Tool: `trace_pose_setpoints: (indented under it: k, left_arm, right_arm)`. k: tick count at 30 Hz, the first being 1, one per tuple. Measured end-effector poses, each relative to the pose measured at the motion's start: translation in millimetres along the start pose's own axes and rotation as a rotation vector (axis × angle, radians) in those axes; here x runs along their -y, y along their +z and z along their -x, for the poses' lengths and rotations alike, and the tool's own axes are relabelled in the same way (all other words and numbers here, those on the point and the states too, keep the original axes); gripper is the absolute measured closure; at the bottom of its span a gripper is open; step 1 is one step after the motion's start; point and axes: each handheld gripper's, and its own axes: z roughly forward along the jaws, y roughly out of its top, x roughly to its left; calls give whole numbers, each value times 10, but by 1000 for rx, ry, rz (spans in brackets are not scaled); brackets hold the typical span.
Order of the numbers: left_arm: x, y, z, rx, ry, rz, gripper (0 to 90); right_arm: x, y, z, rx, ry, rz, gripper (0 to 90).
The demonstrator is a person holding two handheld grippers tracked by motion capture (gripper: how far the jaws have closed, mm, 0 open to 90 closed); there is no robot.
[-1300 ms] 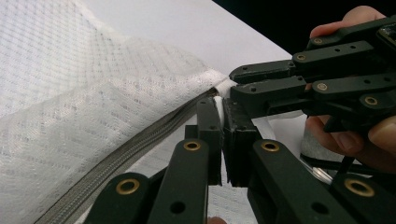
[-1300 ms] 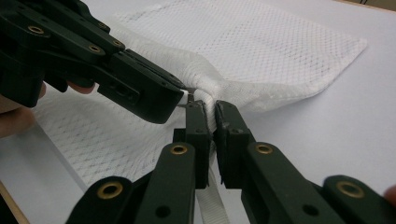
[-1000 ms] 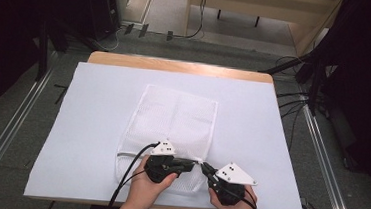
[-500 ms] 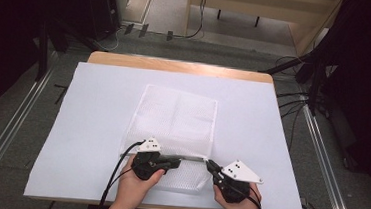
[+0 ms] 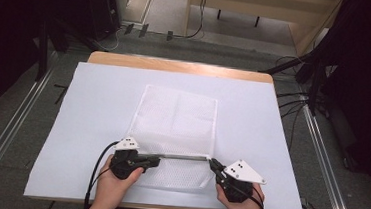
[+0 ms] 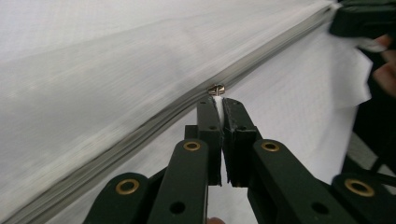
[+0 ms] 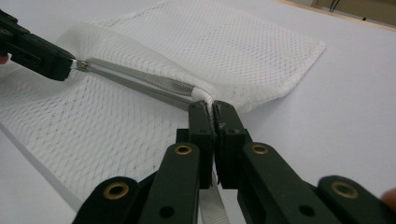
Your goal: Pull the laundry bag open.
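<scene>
1. From the high view, a white mesh bag lies flat near the middle of a white sheet that covers the wooden counter. Its zipper runs as a grey line across the near part of the bag, between the two tools.
2. The left tool sits at the zipper's left end and the right tool at its right end, each held in a hand at the near edge of the counter.
3. The left gripper view shows what the high view cannot: the left tool's jaws are pressed together on a white tab just behind the small metal zipper slider, and the zipper's teeth stretch away on a diagonal.
4. The right gripper view shows the right tool's jaws closed on the bag's white fabric end where the zipper stops, with a white strap hanging below them. It also shows the open weave of the mesh and the other tool at the slider, farther off.
5. Against half a second ago, the left tool has moved left, so more of the zipper now shows between the two tools; the right tool stays about where it was.
6. No readable writing or brand shows.
</scene>
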Motion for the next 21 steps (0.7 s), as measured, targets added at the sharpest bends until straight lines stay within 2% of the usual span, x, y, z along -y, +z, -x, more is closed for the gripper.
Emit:
trace_pose_setpoints:
  k: [2, 3, 4, 5, 9, 13, 18, 21]
  left_arm:
    - [29, -57, -82, 2, -30, 5, 876]
    - [29, -57, -82, 2, -30, 5, 876]
    - [49, -124, -165, -10, -51, 14, 876]
    - [56, -148, -191, -11, -59, 16, 876]
    - [89, -227, -247, -45, -60, 3, 876]
    - [117, -299, -298, -57, -68, -5, 876]
    - [189, -475, -467, -90, -105, -10, 876]
    - [209, -541, -518, -96, -122, -4, 876]
  right_arm:
    - [0, -12, 7, 2, 7, 0, 888]
    - [-1, -17, 12, 2, 7, 1, 888]
    - [-1, -21, 20, 4, 6, 4, 887]
    - [-2, -28, 25, 4, 12, 3, 888]
    - [-6, -45, 43, 10, 13, 6, 888]
    - [-7, -65, 68, 15, 16, 7, 888]
    - [-5, -85, 100, 22, 21, 9, 888]
    - [-4, -90, 113, 25, 23, 9, 887]
